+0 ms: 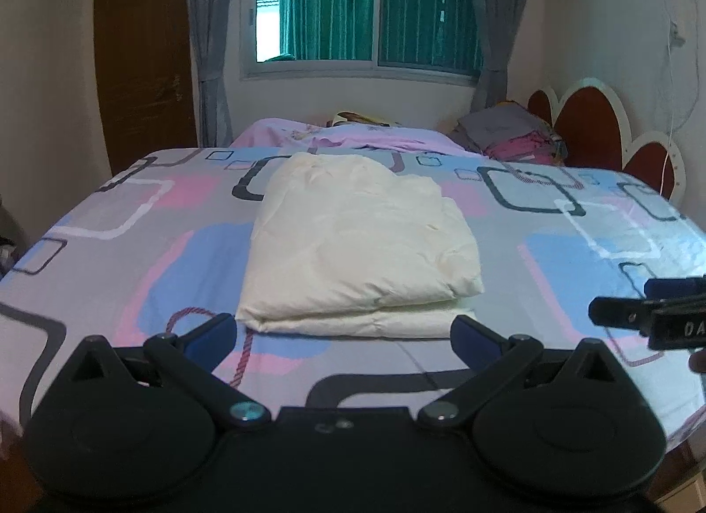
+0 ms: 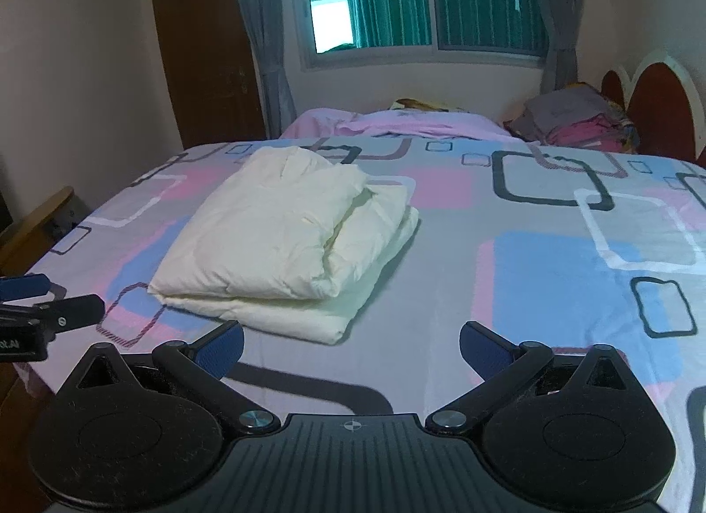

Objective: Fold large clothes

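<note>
A cream-white garment [image 1: 357, 248] lies folded into a thick rectangular stack on the patterned bedsheet [image 1: 132, 248]. My left gripper [image 1: 342, 336] is open just short of the stack's near edge, nothing between its blue pads. In the right wrist view the same folded garment [image 2: 282, 239] sits ahead and to the left. My right gripper [image 2: 351, 345] is open over bare sheet [image 2: 529, 275], right of the stack's near corner. The right gripper's side [image 1: 648, 314] shows at the right edge of the left wrist view. The left gripper [image 2: 39, 305] shows at the left edge of the right wrist view.
A pink blanket [image 1: 353, 136] and a pile of grey and pink clothes [image 1: 516, 133] lie at the far end of the bed by a red and white headboard [image 1: 591, 120]. A window with green curtains [image 1: 362, 10] and a brown door [image 1: 141, 63] stand behind.
</note>
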### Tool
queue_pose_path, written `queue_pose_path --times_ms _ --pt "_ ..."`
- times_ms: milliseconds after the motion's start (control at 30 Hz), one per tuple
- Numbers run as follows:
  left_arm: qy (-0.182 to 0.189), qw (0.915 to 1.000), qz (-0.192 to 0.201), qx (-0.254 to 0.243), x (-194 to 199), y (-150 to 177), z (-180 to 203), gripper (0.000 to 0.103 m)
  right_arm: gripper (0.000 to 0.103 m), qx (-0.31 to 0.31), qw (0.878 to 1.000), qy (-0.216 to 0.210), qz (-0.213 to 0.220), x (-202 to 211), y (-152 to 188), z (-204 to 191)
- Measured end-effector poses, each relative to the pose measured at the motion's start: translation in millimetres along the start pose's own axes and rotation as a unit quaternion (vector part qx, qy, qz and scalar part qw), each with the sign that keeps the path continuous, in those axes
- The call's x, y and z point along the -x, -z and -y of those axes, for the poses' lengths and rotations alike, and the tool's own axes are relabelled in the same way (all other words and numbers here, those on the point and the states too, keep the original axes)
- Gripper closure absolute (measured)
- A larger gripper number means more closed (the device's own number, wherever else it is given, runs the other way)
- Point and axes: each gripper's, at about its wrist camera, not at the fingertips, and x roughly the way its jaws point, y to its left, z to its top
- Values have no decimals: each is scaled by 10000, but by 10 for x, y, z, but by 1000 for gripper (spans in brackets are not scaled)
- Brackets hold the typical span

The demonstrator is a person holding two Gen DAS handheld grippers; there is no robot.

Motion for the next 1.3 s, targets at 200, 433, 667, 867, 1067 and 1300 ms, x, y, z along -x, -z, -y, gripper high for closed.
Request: queue_pose_path --times_ms 200,433,667,867,1067,1300 --pt "-41 10000 21 -13 309 75 70 0 0 52 9998 151 73 343 85 -57" --pt "-16 9999 101 21 521 144 115 0 0 -128 9991 315 271 626 243 -140" --pt "42 9998 173 -46 584 168 142 0 0 -60 9992 296 269 674 275 -220" --pt "96 9997 218 -35 601 195 164 0 0 -5 9990 338 300 709 260 -207" --pt "106 9996 268 -11 613 190 179 0 0 51 9990 339 303 712 242 -175" --pt "102 9996 258 -17 600 178 182 0 0 5 9989 344 316 707 230 -138"
